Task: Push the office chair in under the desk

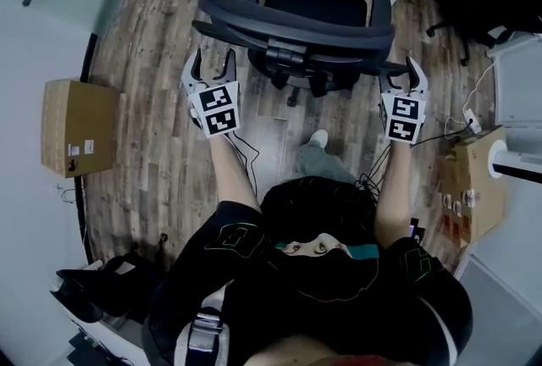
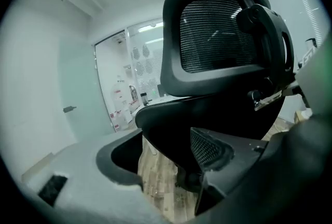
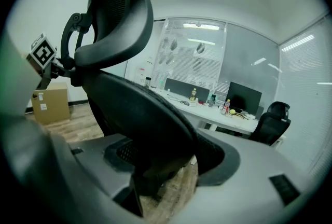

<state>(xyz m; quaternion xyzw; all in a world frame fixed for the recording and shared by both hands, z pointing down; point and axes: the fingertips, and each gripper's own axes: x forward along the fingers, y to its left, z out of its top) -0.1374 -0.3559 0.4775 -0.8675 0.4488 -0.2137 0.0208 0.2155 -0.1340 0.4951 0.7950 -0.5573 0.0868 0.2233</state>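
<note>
Left claw (image 1: pixel 213 61), right claw (image 1: pixel 402 74), both open astride chair back (image 1: pixel 296 17) (monitor (image 3: pixel 244 97) only in right gripper view)

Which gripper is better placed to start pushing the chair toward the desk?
Right gripper, narrowly: the backrest edge sits deep between its open jaws. The left gripper straddles the other edge too, jaws open.
</note>
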